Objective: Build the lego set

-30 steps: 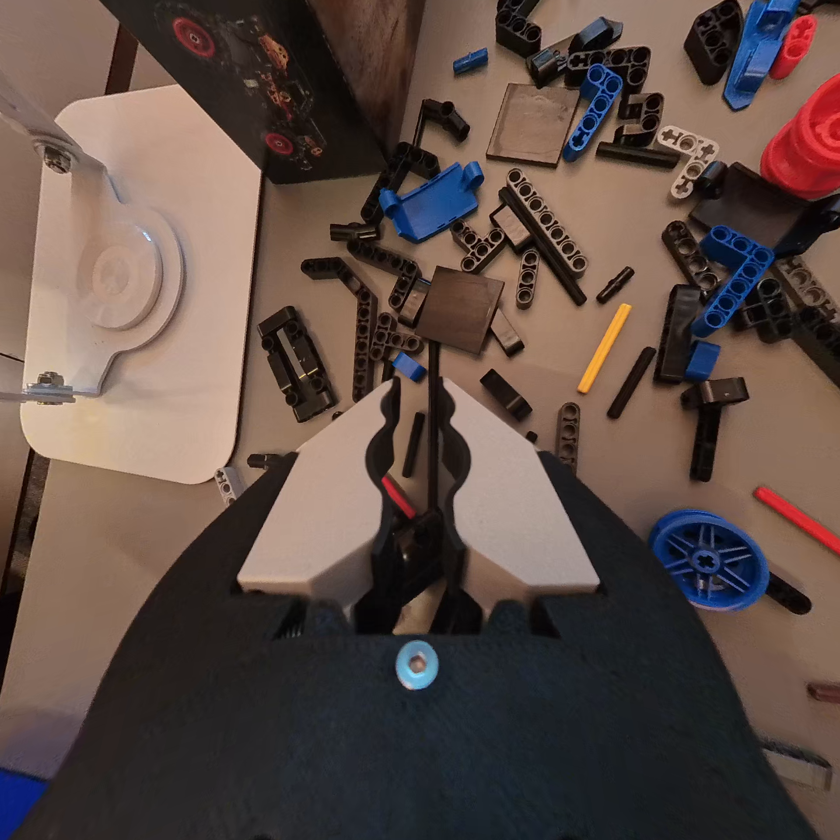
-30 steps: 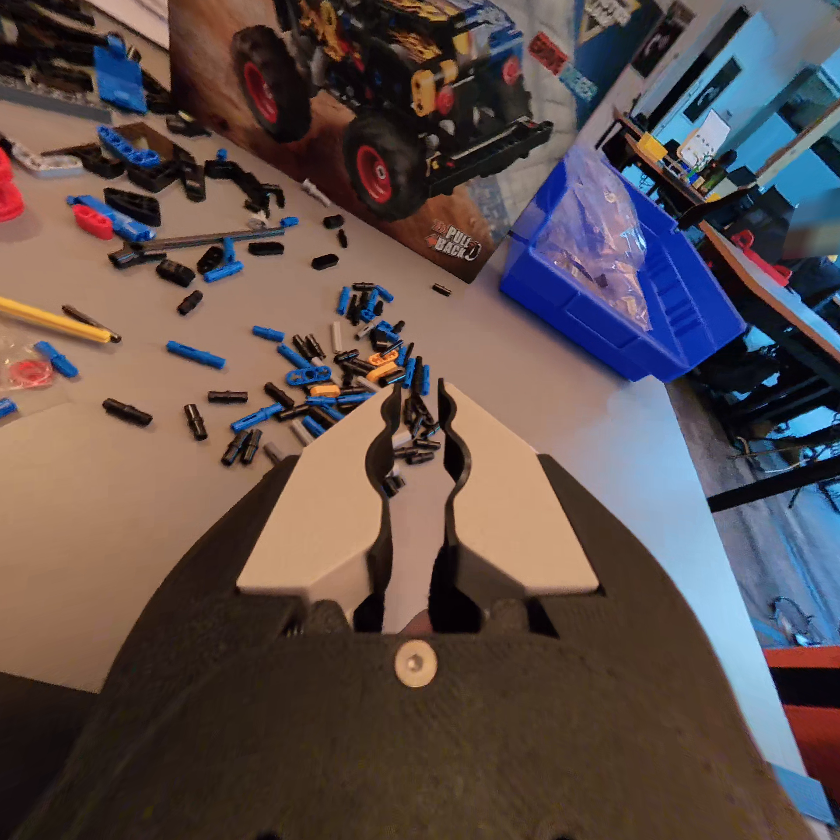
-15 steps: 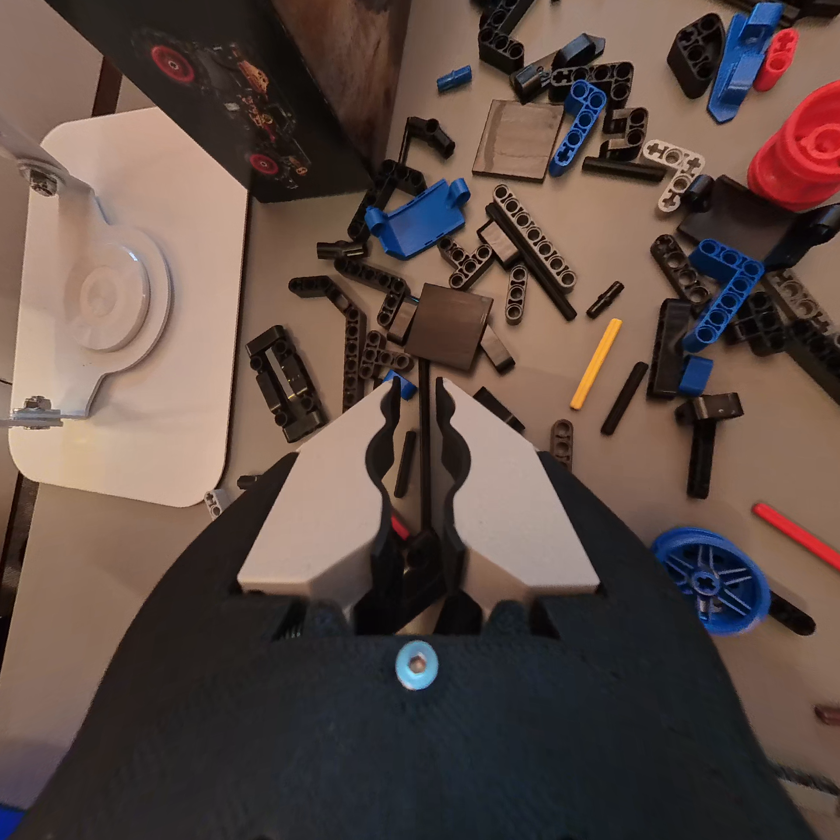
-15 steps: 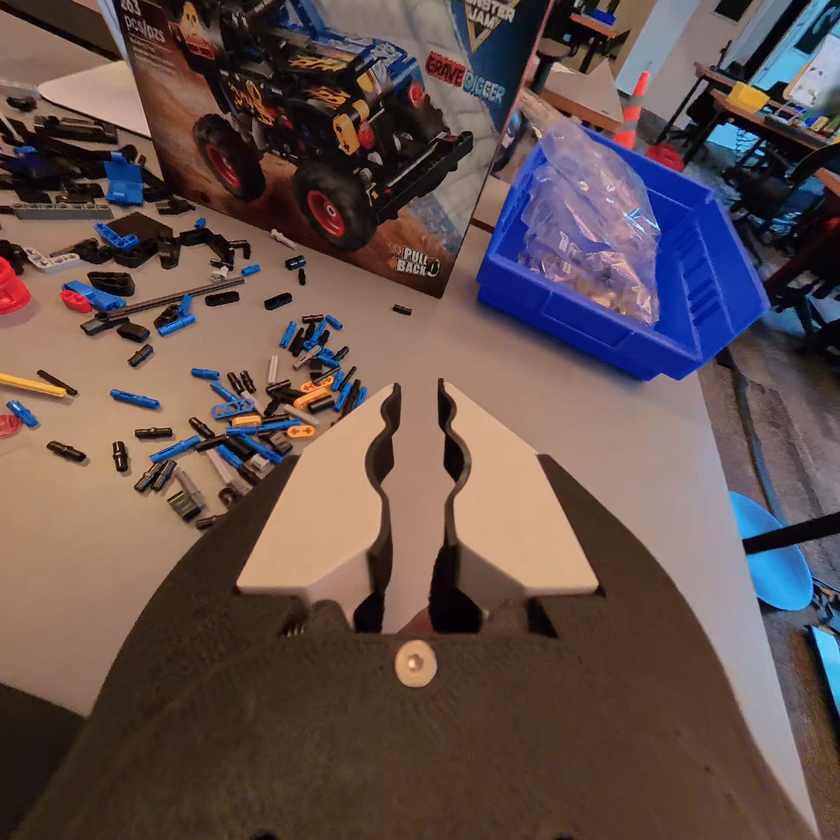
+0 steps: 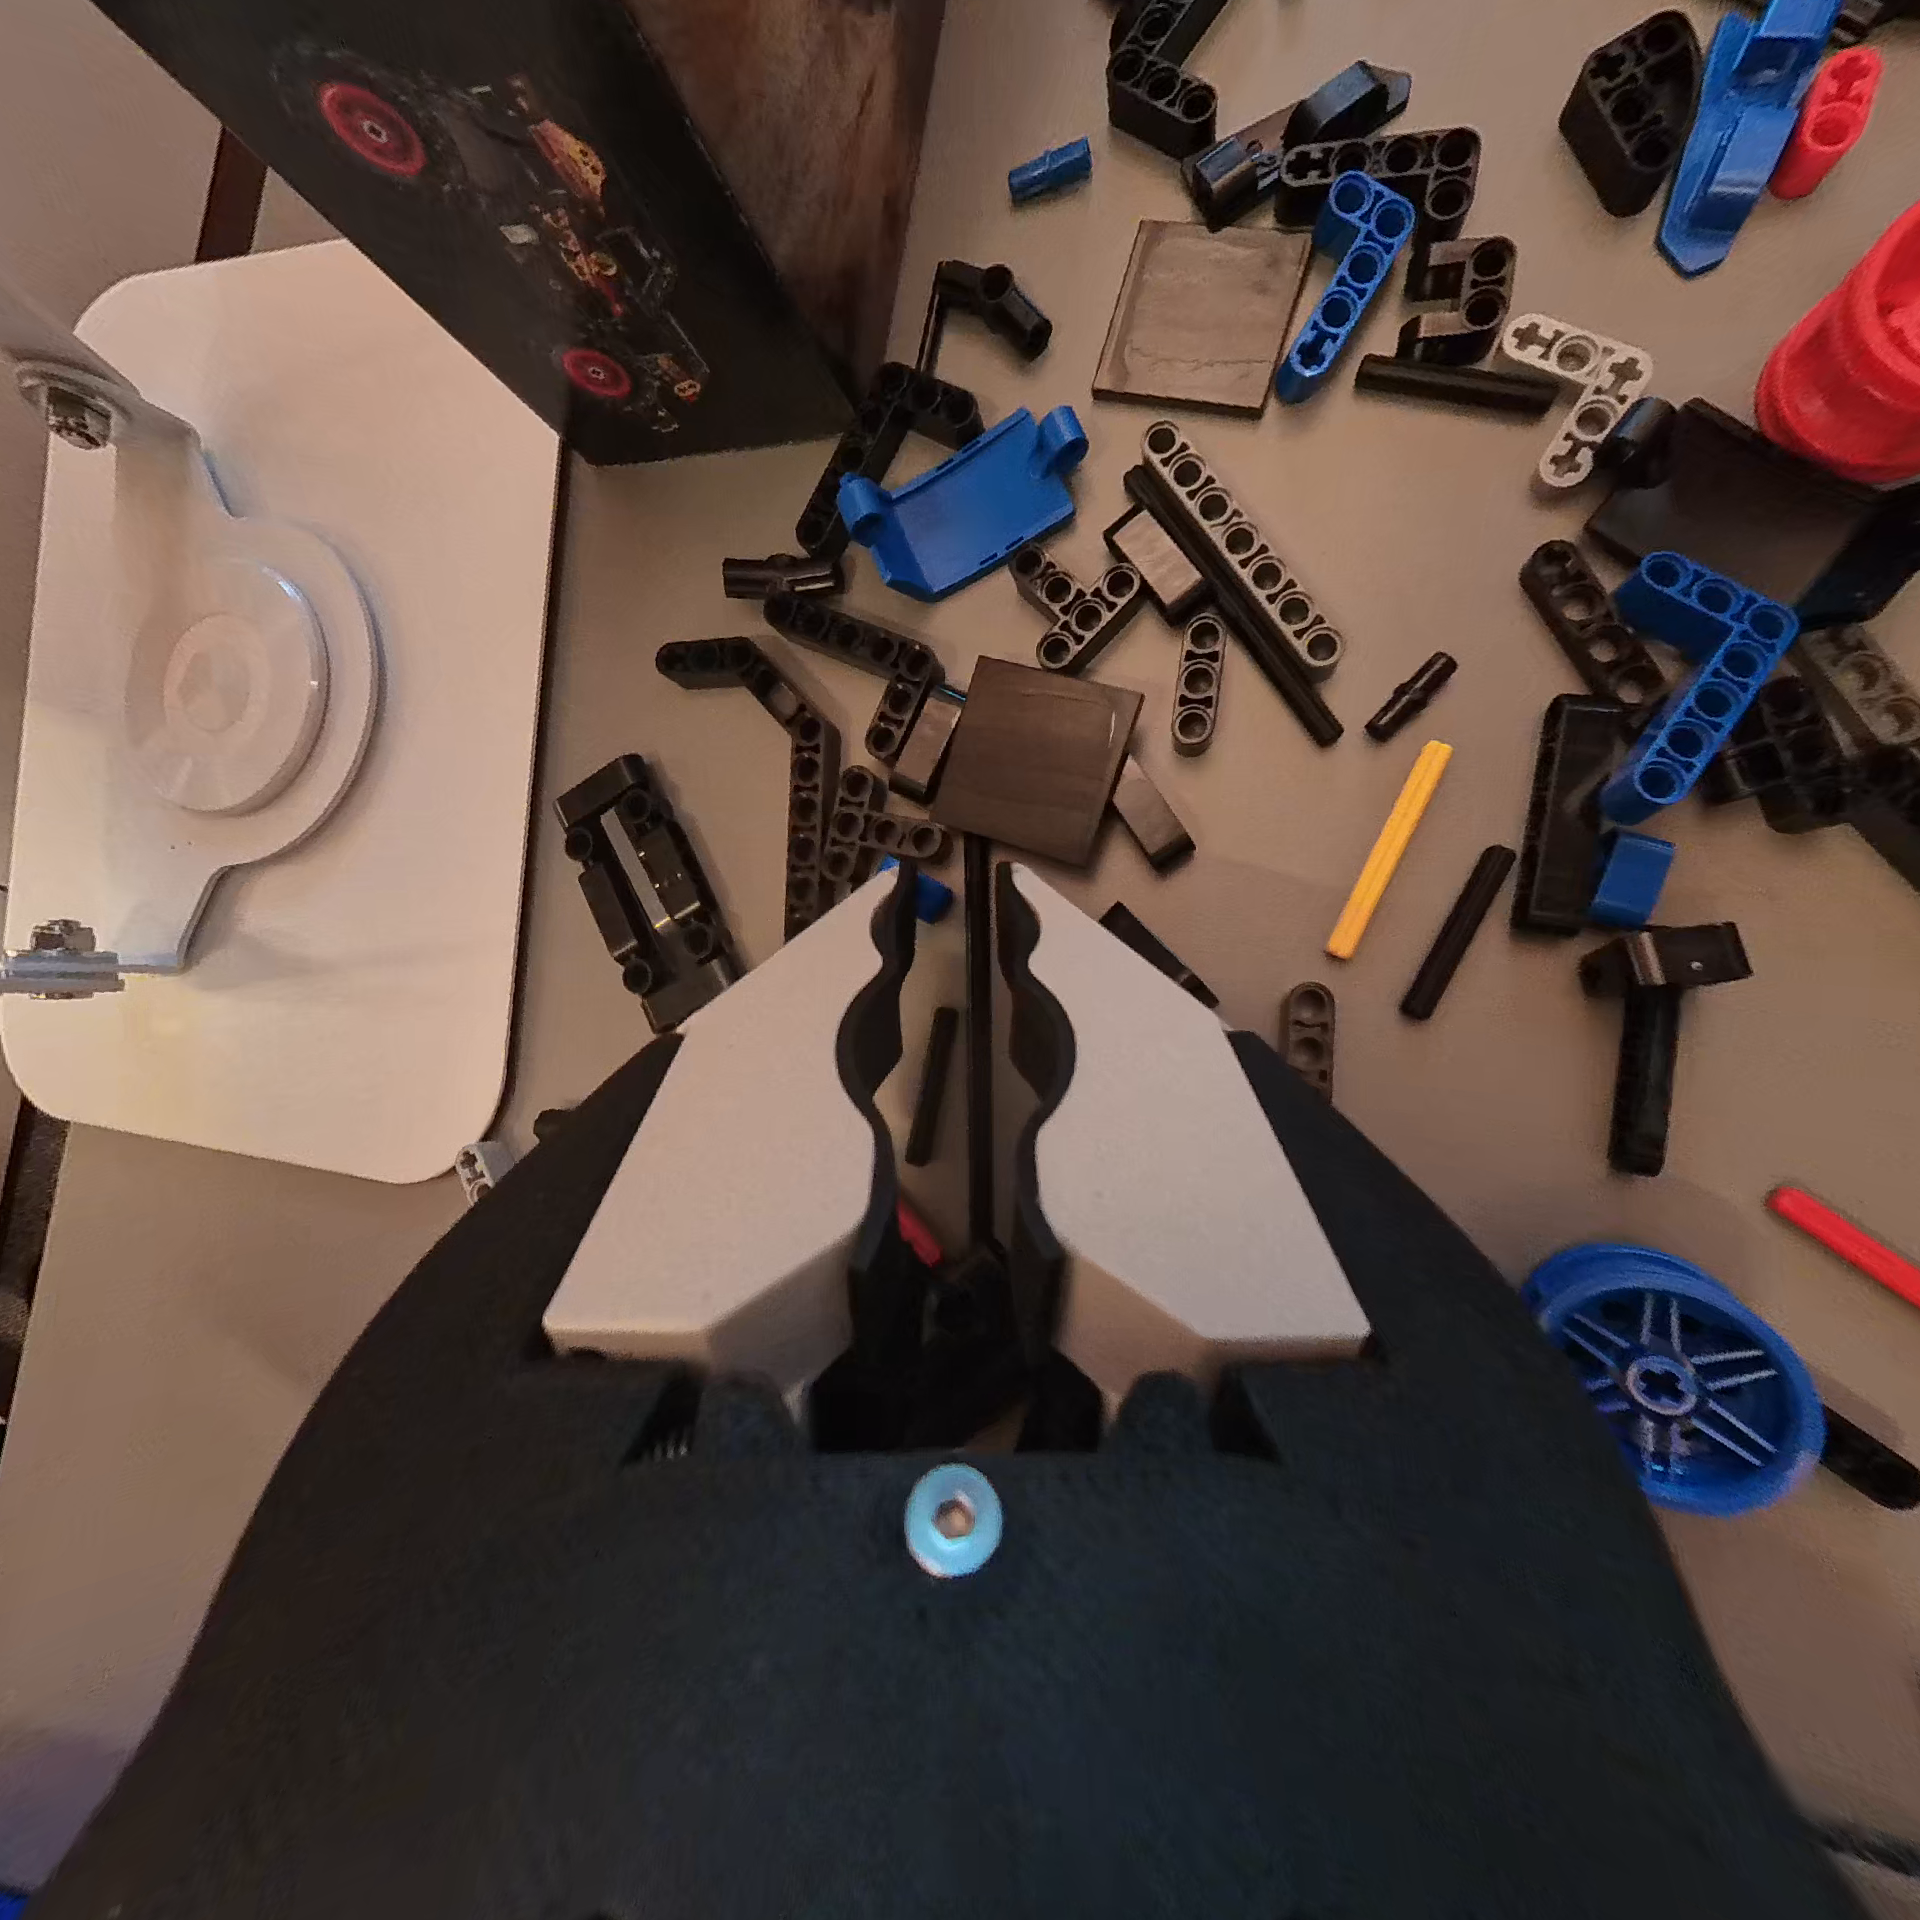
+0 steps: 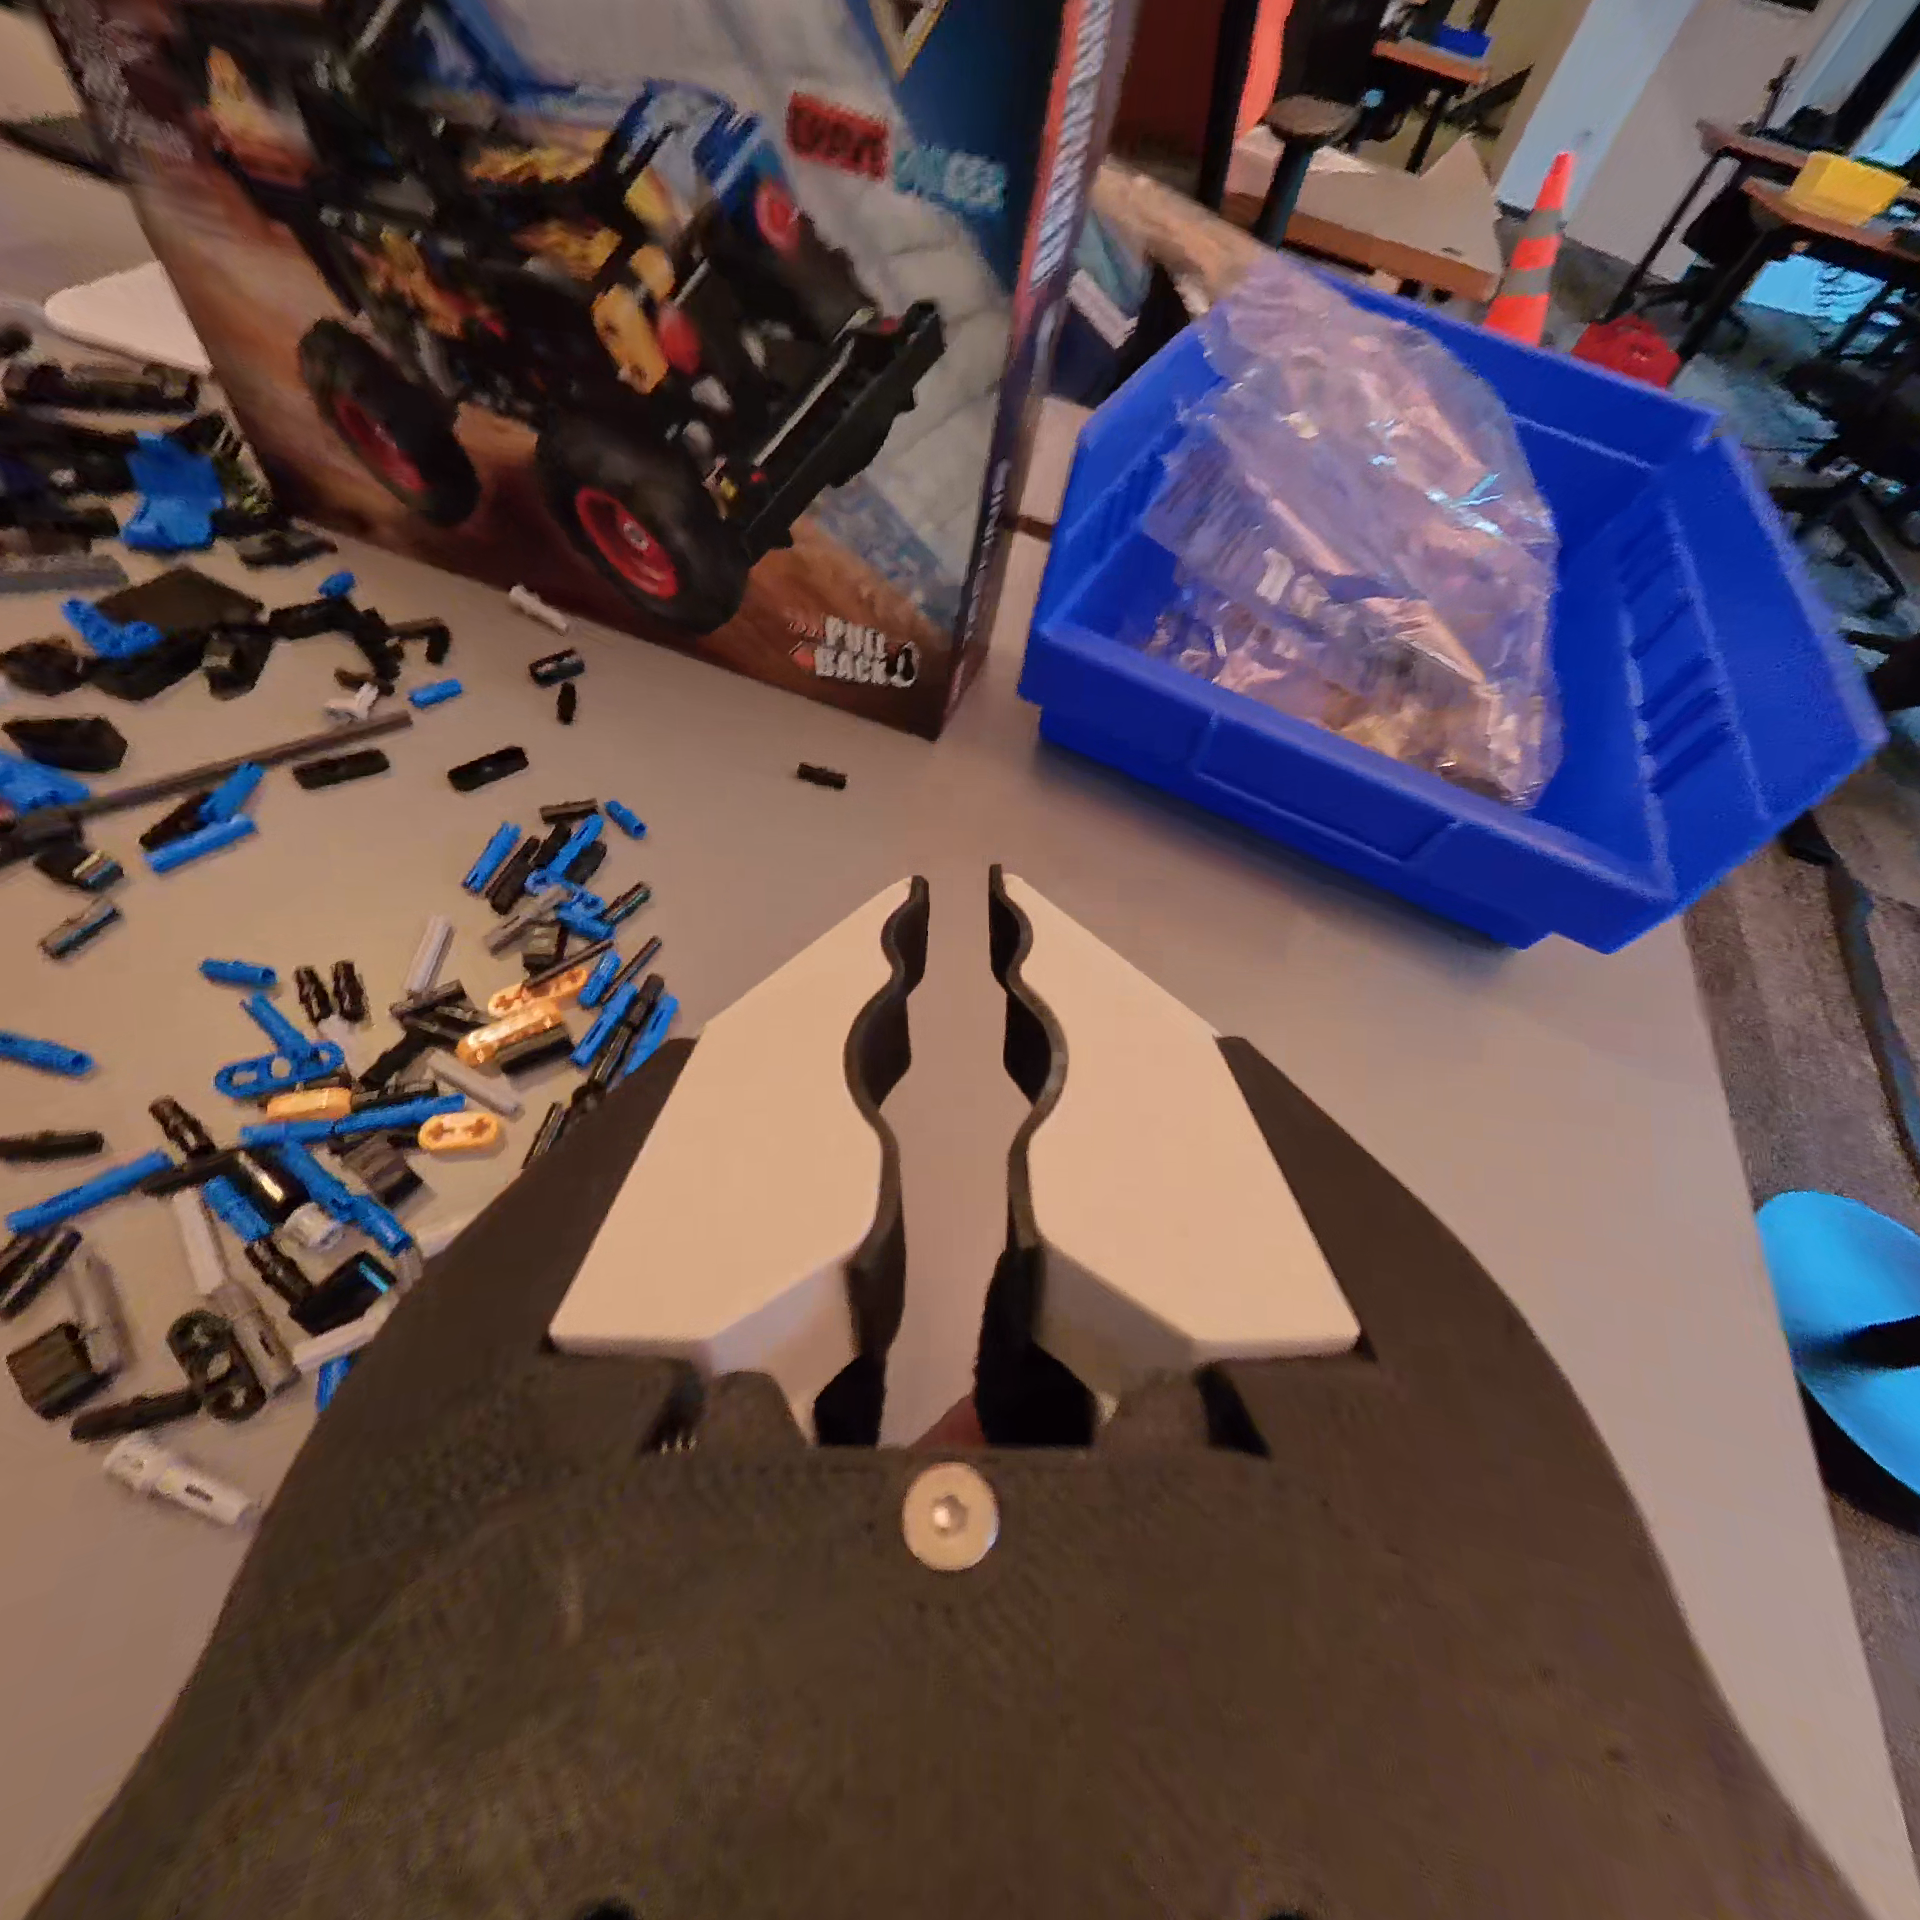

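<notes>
Left gripper (image 5: 954, 883) jaws clamped on thin black axle (image 5: 977, 1039) with black piece deep between them, above loose parts on grey table (image 5: 1351, 1091). Right gripper (image 6: 956, 883) jaws narrowly apart, empty, over table (image 6: 1195, 935); pin pile (image 6: 416, 1039) left, set box (image 6: 623, 364), blue bin (image 6: 1403, 810) right.

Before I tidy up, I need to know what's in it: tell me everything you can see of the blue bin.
The blue bin is an open-topped, rigid plastic storage tray with ribbed outer walls and a low front lip. It sits upright on the grey table, right of the set's box. A crumpled clear plastic bag fills it, rising above the rim.
</notes>
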`<move>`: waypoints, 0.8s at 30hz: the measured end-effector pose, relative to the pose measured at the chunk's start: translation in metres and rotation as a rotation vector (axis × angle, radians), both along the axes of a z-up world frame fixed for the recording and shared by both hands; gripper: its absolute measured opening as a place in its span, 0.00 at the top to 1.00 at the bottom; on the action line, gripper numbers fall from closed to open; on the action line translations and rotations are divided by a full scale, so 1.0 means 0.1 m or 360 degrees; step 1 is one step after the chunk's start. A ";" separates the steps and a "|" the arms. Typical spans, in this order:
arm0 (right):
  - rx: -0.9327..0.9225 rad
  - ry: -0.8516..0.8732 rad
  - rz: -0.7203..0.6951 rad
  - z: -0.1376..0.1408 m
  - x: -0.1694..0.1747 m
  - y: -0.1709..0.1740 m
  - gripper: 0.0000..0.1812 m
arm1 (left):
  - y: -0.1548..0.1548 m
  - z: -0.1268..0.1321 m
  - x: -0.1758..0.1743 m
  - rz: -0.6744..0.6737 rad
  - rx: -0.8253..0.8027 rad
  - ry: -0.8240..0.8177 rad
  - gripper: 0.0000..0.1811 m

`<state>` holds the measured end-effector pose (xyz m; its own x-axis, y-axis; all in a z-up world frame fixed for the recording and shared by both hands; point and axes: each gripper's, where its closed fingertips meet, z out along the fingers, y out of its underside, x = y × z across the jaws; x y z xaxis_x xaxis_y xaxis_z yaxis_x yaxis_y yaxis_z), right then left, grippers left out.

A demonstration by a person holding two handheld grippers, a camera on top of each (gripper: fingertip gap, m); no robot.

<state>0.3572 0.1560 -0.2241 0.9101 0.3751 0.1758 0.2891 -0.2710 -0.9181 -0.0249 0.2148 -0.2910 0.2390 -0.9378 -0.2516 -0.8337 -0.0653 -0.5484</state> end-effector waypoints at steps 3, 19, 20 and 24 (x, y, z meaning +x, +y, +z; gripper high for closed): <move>-0.0029 -0.0041 0.0115 -0.09 -0.12 -0.05 0.96 | 0.01 0.00 0.00 0.0002 0.0003 -0.0004 0.93; -0.0260 -0.0170 0.0900 -0.40 -0.84 -0.65 0.96 | 0.01 -0.01 -0.05 0.0015 0.0013 0.0011 0.92; -0.0284 -0.0167 0.0930 -0.42 -0.87 -0.68 0.95 | 0.01 -0.01 -0.05 0.0015 0.0012 0.0016 0.92; -0.0368 -0.0186 0.1003 -0.51 -0.93 -0.76 0.93 | 0.02 -0.01 -0.05 0.0015 0.0012 0.0017 0.92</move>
